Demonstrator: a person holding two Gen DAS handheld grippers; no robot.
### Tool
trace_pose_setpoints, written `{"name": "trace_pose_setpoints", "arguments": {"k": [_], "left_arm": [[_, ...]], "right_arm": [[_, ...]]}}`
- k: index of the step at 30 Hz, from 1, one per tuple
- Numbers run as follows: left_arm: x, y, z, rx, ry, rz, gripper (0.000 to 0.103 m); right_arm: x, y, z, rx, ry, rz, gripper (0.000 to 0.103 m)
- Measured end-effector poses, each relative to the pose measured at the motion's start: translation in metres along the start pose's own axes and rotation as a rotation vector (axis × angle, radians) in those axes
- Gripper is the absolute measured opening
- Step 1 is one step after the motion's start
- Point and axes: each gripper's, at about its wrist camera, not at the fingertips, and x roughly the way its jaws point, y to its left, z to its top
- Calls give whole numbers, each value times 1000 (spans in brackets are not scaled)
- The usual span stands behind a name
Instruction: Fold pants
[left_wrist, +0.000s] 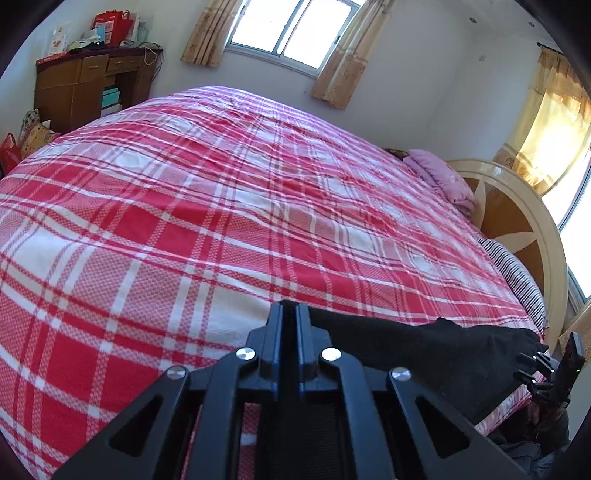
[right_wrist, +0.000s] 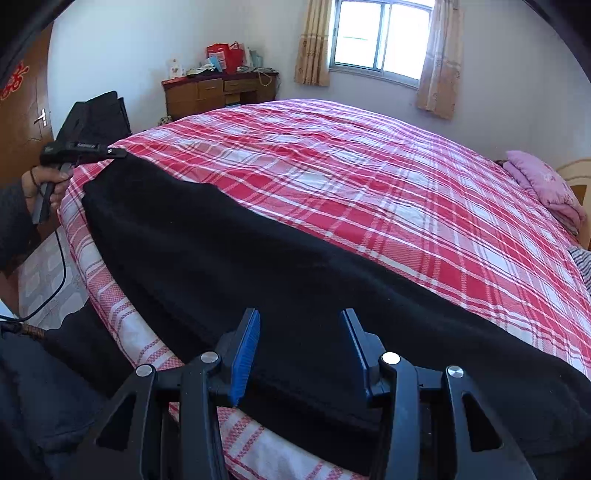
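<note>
Black pants (right_wrist: 229, 266) lie stretched along the near edge of a bed with a red and white plaid cover (right_wrist: 369, 177). My left gripper (left_wrist: 290, 308) is shut on one end of the pants (left_wrist: 424, 350), which trail off to the right. It also shows in the right wrist view (right_wrist: 114, 152) at the far left end of the pants, held by a hand. My right gripper (right_wrist: 300, 321) is open, its blue pads (right_wrist: 245, 354) just above the other end of the pants. It also shows in the left wrist view (left_wrist: 535, 365) at the right edge.
A pink pillow (left_wrist: 443, 177) and a striped one (left_wrist: 517, 273) lie by the wooden headboard (left_wrist: 517, 221). A brown desk (right_wrist: 218, 92) with bags stands by the far wall under a window (right_wrist: 380, 37). A cable (right_wrist: 55, 273) hangs at the left over the floor.
</note>
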Motion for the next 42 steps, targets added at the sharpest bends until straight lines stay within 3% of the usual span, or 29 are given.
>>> {"name": "trace_pose_setpoints", "arguments": {"k": [3,5,6,10,15,17,18,19,21,22,24,27,32,36,38,42], "left_arm": [[4,3,-6,-9,21,2,7],[-1,8,-13,-32,24,6,9],[-5,9,-17,-39,24,10,9],[-27,8,-36,-29,34,42,15],[-40,1,-64,-32,64,5,21],[-39,-7,-70,-14,54,10,32],[-39,-11,-71,-5,46,15,33],[-37,-15,-70,4,40,21,33],[-34,-20,-69,13,38,24,33],[-33,-21,-69,19,38,38,33],[-33,-22,-69,35,38,52,33],[-35,-18,-71,19,38,41,33],[-39,-17,-71,17,40,50,33],[-39,-14,-72,7,35,55,33],[-39,-12,-73,2,38,56,19],[-46,-8,-71,1,38,75,12]], "right_arm": [[4,11,1,-18,11,37,49],[9,20,0,-48,29,46,65],[11,27,-2,-80,31,37,66],[18,41,-6,-133,43,37,66],[27,46,-8,-165,61,38,66],[30,52,-10,-199,70,23,66],[32,54,-11,-215,74,14,65],[35,56,-11,-227,78,2,64],[40,59,-12,-238,94,-5,39],[41,59,-12,-238,97,0,35],[41,60,-12,-232,97,25,17],[35,63,-9,-224,96,54,5],[12,62,-7,-187,91,120,4],[16,72,-11,-213,109,120,4],[32,73,-18,-219,163,101,3],[25,69,-11,-174,140,143,3]]}}
